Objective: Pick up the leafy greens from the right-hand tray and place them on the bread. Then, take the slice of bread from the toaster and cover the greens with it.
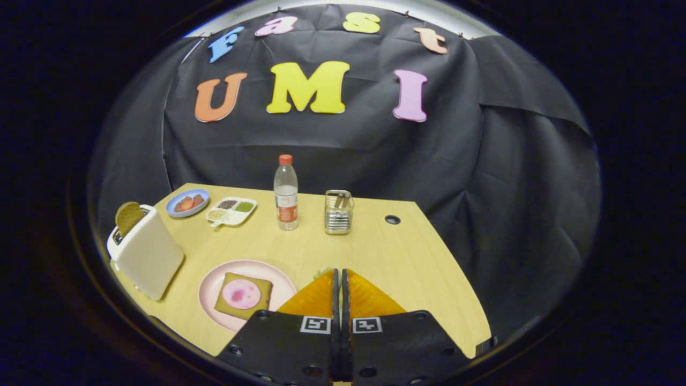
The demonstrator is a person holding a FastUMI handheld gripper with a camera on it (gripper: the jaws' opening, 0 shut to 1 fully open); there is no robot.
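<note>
Bare table lies ahead of the gripper — bottle and holder stand beyond, toaster left.

The worktop is pale wood grain. A white toaster holds a brown bread slice. The pink plate carries olive-brown bread topped by a pink round slice. The bottle is clear with a red cap and orange label. A blue plate sits by a white divided tray.
</note>
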